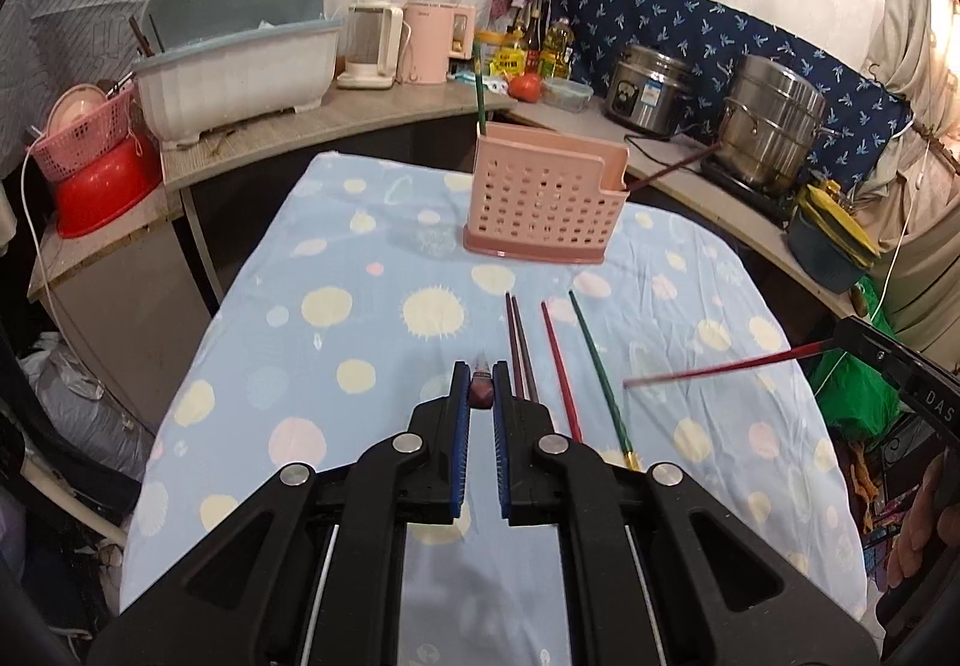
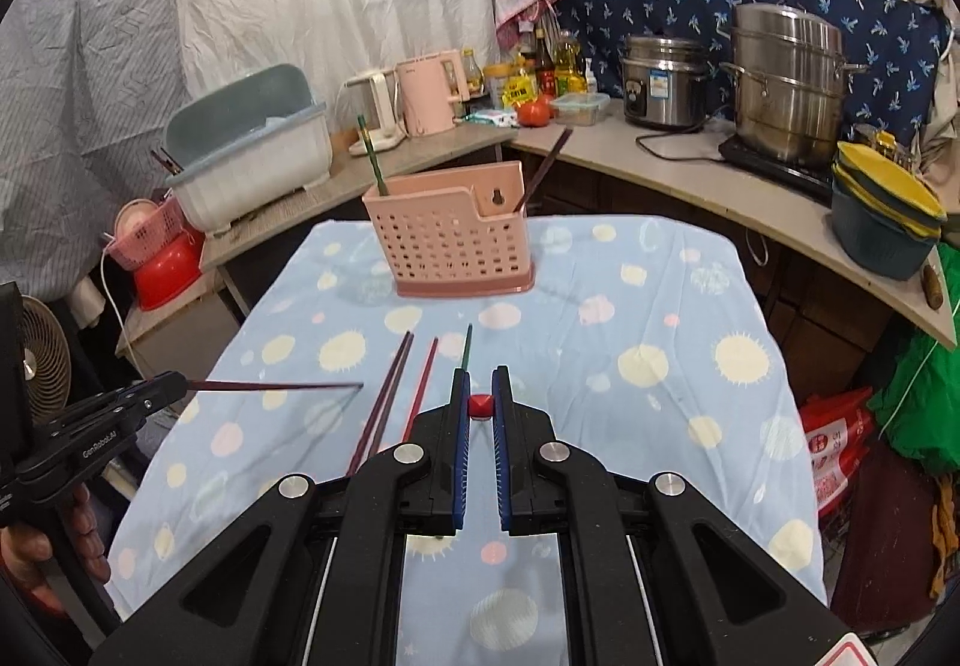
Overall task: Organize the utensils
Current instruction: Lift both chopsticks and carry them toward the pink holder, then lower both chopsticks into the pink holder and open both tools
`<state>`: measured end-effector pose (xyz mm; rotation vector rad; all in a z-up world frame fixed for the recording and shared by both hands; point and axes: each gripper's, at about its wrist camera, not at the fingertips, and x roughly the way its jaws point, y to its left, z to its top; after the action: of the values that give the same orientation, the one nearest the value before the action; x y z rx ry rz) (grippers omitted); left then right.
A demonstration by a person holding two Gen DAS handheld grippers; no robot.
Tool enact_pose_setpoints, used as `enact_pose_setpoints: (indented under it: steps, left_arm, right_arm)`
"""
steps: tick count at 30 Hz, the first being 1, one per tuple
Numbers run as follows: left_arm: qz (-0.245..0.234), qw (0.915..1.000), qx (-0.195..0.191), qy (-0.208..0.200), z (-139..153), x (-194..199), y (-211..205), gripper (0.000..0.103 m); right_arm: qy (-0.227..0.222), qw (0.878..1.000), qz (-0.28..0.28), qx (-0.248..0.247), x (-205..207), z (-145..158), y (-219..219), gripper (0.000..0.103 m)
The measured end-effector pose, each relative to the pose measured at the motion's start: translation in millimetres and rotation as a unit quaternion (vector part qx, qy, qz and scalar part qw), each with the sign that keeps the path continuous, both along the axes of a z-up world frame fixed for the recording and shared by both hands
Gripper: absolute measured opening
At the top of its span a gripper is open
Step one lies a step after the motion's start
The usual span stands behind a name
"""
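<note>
Left gripper (image 1: 481, 375): jaws clamped on the butt end of a dark purple chopstick (image 2: 276, 385), which sticks out level above the pale blue cloth with yellow and pink dots (image 1: 360, 318); in the right wrist view its tip hangs clear of the cloth. Right gripper (image 2: 479, 381): jaws closed on the butt of a red chopstick (image 1: 720, 366), likewise held off the cloth, its tip pointing toward the left gripper. Pink perforated plastic utensil holder (image 1: 543, 204) stands upright at the far end of the cloth; a green chopstick (image 1: 479, 90) stands in its left end, a dark brown chopstick (image 1: 672, 168) leans out of its right end. Lying on the cloth, near the grippers: a pair of dark purple chopsticks (image 1: 519, 348) side by side, one red chopstick (image 1: 561, 372), one green chopstick with a gold end (image 1: 600, 372), the three groups apart
</note>
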<state>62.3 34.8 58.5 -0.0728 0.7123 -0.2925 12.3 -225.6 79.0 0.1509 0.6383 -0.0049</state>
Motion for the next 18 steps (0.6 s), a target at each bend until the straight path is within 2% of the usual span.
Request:
enact_pose_setpoints:
  steps: [9, 18]
  left_arm:
    - [-0.003, 0.9992, 0.012, -0.039, 44.8, 23.5, -11.2, 0.007]
    - [-0.005, 0.9956, 0.032, -0.088, 98.7, 72.0, -33.9, 0.007]
  right_arm:
    - [-0.031, 1.0, 0.0, -0.004, 19.3, 37.0, -6.9, 0.007]
    - [-0.063, 0.998, 0.015, 0.005, 61.8, 85.9, -18.7, 0.007]
